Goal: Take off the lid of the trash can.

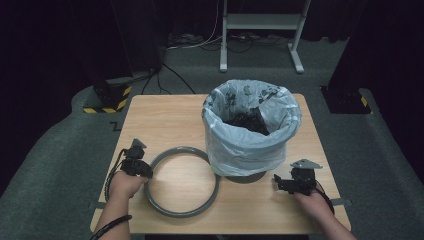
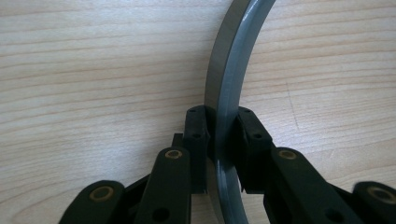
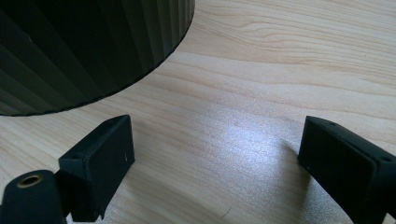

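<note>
Two grippers low over a wooden table [image 1: 165,112]; left gripper [image 1: 137,167] at the left arc of a grey plastic ring [image 1: 183,210], jaws narrowed onto that rim, one pad [image 2: 196,135] against the outer face and the other against the inner, seen close in the left gripper view [image 2: 219,144]; ring [image 2: 229,93] flat on the table [image 2: 93,70], its right edge just beside the base of a waste bin [image 1: 250,150]; upper and lower stretches of the ring cut off by the frame in the left gripper view, and the clamped stretch partly hidden behind the pads. Right gripper [image 1: 290,184] at the bin's right, near its foot but apart from it; jaws spread wide over bare wood [image 3: 261,93], nothing between them [image 3: 215,154]; ribbed dark wall of the bin [image 3: 93,46] cropped by the top and left edges there. Bin lined with a pale translucent bag [image 1: 280,112] folded over the rim; dark contents inside hard to make out. Left hand [image 1: 124,185] and right hand [image 1: 312,202] behind the grippers, forearms cut off at the bottom edge; beyond the table, dim floor and a white frame stand [image 1: 260,22], its top out of frame.
</note>
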`<state>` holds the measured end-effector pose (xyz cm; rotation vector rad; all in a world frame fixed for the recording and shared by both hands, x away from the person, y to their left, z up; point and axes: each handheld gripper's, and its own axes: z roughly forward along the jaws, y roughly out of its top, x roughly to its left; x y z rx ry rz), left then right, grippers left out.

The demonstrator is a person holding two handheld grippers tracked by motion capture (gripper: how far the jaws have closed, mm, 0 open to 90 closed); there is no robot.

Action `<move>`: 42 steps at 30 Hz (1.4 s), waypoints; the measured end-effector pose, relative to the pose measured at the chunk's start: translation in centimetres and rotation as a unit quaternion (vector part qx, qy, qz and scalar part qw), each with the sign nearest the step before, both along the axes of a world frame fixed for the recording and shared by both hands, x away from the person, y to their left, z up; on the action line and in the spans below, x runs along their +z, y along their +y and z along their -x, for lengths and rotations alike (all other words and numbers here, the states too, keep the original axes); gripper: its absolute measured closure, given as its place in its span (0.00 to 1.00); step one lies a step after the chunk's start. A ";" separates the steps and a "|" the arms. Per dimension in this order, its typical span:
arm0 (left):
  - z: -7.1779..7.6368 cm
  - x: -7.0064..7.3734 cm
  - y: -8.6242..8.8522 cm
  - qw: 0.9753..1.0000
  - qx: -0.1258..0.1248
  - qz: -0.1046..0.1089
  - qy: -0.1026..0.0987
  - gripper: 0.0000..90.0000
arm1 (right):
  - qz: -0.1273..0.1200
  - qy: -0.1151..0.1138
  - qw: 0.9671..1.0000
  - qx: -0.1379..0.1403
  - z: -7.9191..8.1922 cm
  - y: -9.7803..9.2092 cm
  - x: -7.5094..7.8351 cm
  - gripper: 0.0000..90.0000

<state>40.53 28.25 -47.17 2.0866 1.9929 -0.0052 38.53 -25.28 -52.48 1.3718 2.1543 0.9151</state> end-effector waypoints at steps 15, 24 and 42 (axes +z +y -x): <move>0.5 -0.7 -0.2 1.000 0.008 0.007 0.004 0.74 | 0.000 0.000 1.000 0.000 0.0 0.0 0.0 0.11; 0.2 0.7 -0.8 0.998 -0.002 0.026 -0.060 0.53 | 0.000 0.000 1.000 0.000 0.0 0.0 0.0 0.11; 0.5 -1.1 -5.9 0.976 -0.091 -0.013 -0.197 0.24 | 0.000 0.001 1.000 0.000 0.1 0.0 0.0 0.11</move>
